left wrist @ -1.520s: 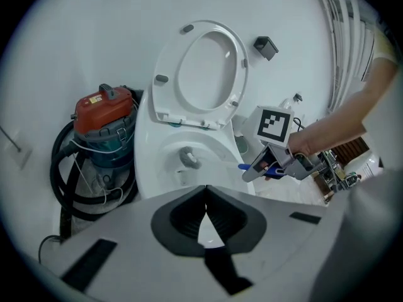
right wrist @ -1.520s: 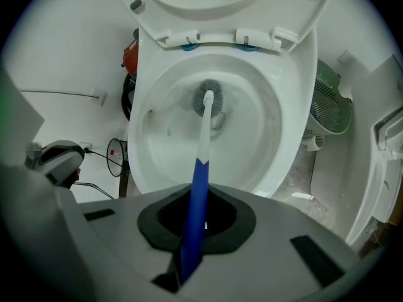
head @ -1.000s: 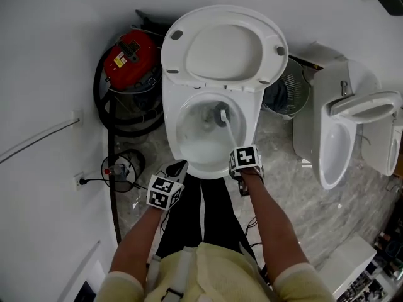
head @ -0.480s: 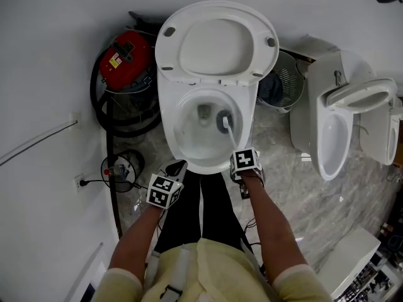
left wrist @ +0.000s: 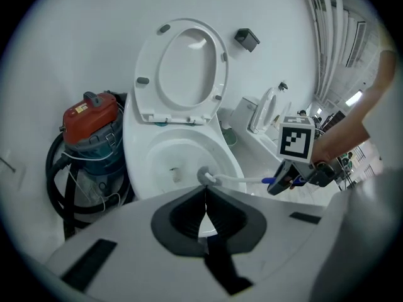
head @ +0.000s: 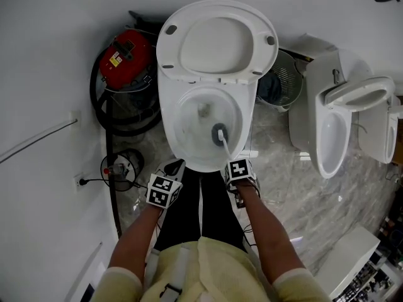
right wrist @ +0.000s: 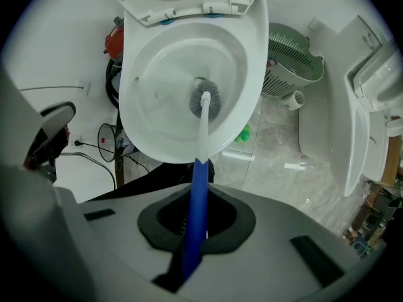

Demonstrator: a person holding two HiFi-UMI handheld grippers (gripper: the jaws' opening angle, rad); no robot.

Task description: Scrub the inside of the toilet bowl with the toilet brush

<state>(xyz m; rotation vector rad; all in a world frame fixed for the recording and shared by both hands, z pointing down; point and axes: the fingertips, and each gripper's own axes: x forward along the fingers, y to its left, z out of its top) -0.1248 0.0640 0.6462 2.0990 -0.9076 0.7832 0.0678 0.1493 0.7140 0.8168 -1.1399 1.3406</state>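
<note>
The fingers of your right gripper [right wrist: 196,216] squeeze the toilet brush [right wrist: 204,102], its head deep in the toilet bowl [head: 186,115]. Your left gripper [left wrist: 206,222] is closed and empty. I think the scrubbing is only partway done.

A washroom: white toilet [head: 169,128], a second toilet [head: 315,115], marbled floor [head: 283,165], red vacuum [head: 126,52]
</note>
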